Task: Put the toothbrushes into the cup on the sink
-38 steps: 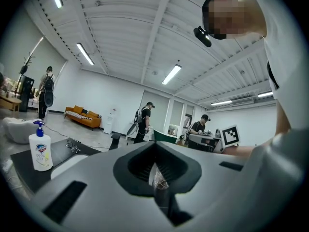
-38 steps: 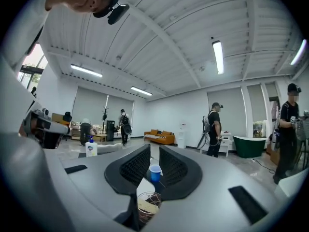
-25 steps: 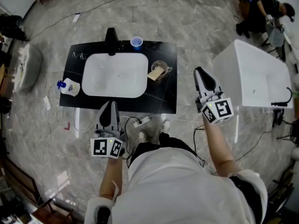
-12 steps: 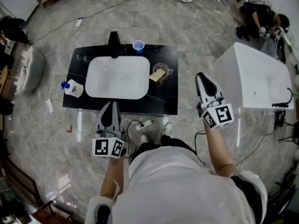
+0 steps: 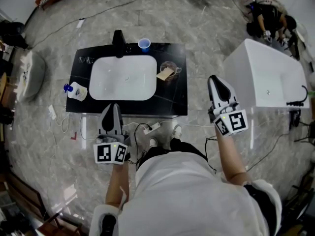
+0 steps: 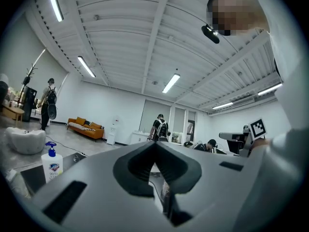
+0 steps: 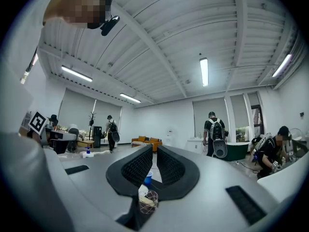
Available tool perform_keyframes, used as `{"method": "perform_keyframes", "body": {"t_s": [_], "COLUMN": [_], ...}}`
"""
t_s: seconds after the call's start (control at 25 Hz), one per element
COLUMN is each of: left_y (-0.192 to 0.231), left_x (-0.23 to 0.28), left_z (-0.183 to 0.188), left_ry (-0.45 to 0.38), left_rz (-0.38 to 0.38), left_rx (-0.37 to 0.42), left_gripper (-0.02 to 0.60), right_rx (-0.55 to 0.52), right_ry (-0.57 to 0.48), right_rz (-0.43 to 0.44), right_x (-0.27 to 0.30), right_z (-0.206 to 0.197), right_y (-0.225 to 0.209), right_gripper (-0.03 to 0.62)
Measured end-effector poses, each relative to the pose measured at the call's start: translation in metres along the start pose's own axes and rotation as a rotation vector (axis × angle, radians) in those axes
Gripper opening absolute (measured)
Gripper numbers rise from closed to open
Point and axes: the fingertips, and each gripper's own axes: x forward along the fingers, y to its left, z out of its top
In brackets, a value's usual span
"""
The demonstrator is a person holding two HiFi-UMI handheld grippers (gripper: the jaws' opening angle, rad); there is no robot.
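A black counter [image 5: 177, 95] holds a white sink basin [image 5: 123, 77] with a black faucet [image 5: 118, 42] behind it. A blue cup [image 5: 144, 44] stands at the back edge, and a glass mug [image 5: 170, 69] with a tan item in it stands right of the basin. Thin pale items [image 5: 84, 60] lie at the back left corner, too small to name. My left gripper [image 5: 114, 106] hovers just before the counter's front edge, shut and empty. My right gripper [image 5: 214, 78] hangs off the counter's right side, shut and empty. The right gripper view shows the blue cup [image 7: 147, 180] and the mug [image 7: 148, 202] beyond my right gripper [image 7: 153, 149].
A soap bottle [image 5: 74, 90] sits at the counter's left end. A white bathtub [image 5: 266, 77] stands to the right. Cables and a power strip [image 5: 150, 128] lie on the floor by my feet. A pale cushion [image 5: 29, 73] lies at far left, and people are at the back of the room.
Both grippers stay shut and keep nearly the same places in front of the counter. The view has swayed slightly, and the people at the back have moved.
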Motion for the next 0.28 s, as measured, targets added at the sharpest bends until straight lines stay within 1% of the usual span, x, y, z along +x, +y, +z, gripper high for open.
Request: {"method": "perform_keyframes", "body": {"t_s": [0.12, 0.28], "left_y": [0.003, -0.005], "left_x": [-0.001, 0.003], "left_z": [0.001, 0.007], "left_ry": [0.001, -0.012], "left_rz": [0.000, -0.025], "left_rx": [0.001, 0.009], "left_gripper": [0.003, 0.003], "right_rx": [-0.008, -0.023], "right_ry": [0.003, -0.001], "right_rz": [0.000, -0.005], "right_x": [-0.005, -0.012], "right_z": [0.001, 0.009], "right_y": [0.003, 0.002], "right_gripper": [0.054, 0.054]}}
